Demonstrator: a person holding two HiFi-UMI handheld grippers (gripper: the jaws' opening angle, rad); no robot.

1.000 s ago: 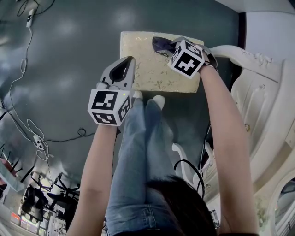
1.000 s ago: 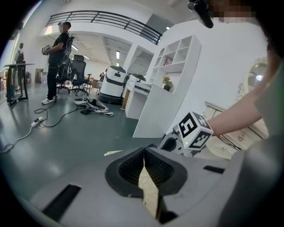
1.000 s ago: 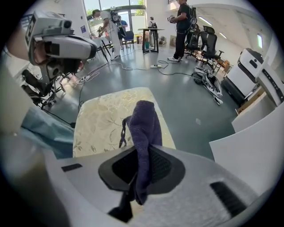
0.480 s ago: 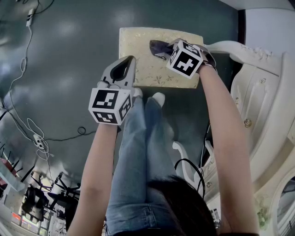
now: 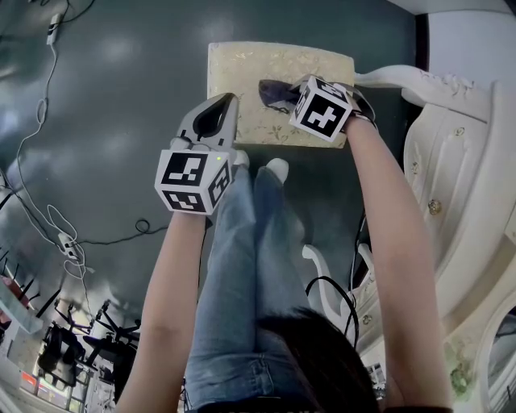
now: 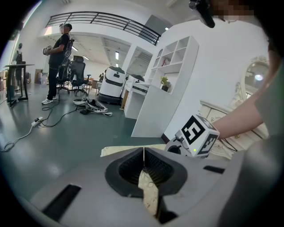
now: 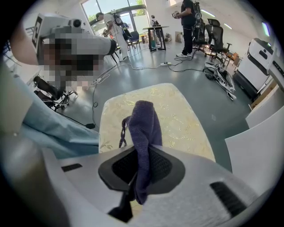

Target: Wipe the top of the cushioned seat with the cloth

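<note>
Right gripper [image 7: 143, 155] pinches the limp purple cloth [image 7: 144, 122] over the cushioned seat [image 7: 182, 119]. Soft and light, it should drag flat if held by its bunched end. Left gripper [image 6: 143, 155] hovers pressed together, empty.

- a glossy grey-green floor [image 5: 121, 97] with pale light glare spreads all round the left tool [image 6: 143, 153].
- loose cables [image 5: 64, 242] trail on it off to that tool's left.
- beyond its tips to the right, a white open shelf unit [image 6: 171, 66] stands by a white wall [image 6: 222, 75].
- far ahead on the left: a dark balcony railing [image 6: 102, 18] and office chairs [image 6: 77, 71].
- carved white furniture [image 5: 459, 161] stands near the right tool [image 7: 143, 150], on its right; bright windows [image 7: 106, 6] show far beyond its tips.
</note>
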